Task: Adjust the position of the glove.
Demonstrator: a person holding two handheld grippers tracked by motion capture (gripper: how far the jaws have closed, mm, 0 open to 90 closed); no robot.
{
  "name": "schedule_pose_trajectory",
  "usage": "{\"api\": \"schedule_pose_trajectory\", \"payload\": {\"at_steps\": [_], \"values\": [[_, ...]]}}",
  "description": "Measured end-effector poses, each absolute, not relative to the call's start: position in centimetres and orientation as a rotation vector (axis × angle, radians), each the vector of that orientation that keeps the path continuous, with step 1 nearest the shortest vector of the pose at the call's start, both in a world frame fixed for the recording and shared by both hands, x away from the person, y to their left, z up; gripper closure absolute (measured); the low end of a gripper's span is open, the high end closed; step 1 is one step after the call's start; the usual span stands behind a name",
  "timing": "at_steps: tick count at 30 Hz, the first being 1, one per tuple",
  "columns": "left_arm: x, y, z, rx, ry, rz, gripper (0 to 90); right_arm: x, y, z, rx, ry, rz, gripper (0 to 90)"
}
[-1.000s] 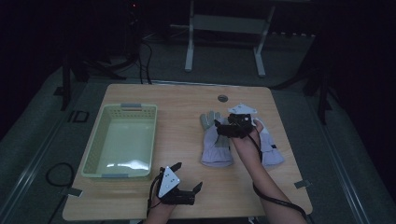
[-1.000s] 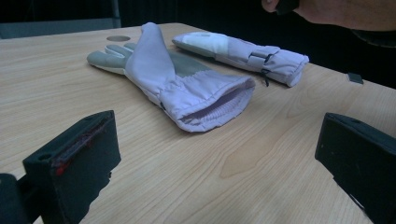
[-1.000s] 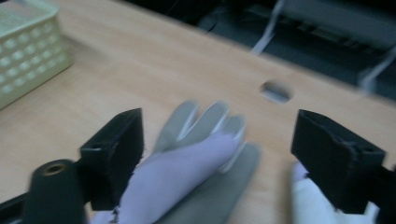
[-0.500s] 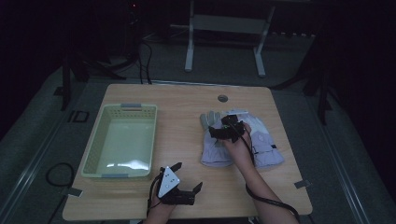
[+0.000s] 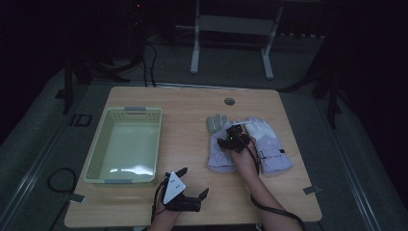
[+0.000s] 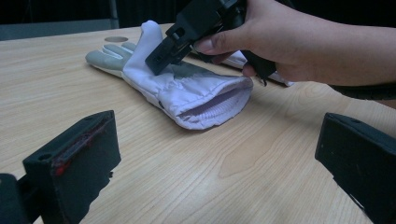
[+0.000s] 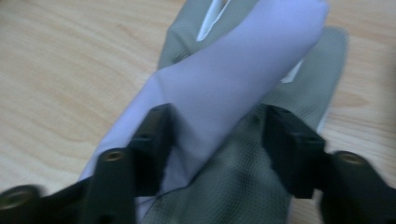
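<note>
Right gripper [image 5: 230, 140] has come down since a second ago onto the nearer white-and-grey fabric work glove [image 5: 222, 147], which lies flat on the right half of the pale wooden table [image 5: 192, 108] with a second matching glove [image 5: 267, 144] just beside it. Its jaws have just been closing, and the right gripper view shows a raised fold of the glove's white cloth [image 7: 224, 84] between the black pads [image 7: 152, 140], which look to be pinching it. That suggests a lift is next, probably toward the empty pale green plastic basket [image 5: 98, 149] on the left. Left gripper [image 5: 190, 185] rests at the table's near edge, jaws wide apart and holding nothing.
</note>
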State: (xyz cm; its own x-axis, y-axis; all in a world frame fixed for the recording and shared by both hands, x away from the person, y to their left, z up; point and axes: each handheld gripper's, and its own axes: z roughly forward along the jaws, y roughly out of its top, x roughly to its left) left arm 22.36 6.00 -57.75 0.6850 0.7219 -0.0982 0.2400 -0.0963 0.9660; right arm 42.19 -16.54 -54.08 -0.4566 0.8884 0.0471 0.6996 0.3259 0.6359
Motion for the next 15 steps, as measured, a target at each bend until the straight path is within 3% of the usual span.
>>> {"api": "schedule_pose_trajectory", "payload": {"at_steps": [10,15], "values": [[22.4,6.0,-57.8,1.660,0.794,0.486,0.1,42.5,-16.9,-54.0,1.506,2.323,0.921,75.7],[22.4,6.0,-57.8,1.657,0.795,0.481,0.0,42.2,-17.4,-52.9,1.509,2.336,0.988,79.9]]}}
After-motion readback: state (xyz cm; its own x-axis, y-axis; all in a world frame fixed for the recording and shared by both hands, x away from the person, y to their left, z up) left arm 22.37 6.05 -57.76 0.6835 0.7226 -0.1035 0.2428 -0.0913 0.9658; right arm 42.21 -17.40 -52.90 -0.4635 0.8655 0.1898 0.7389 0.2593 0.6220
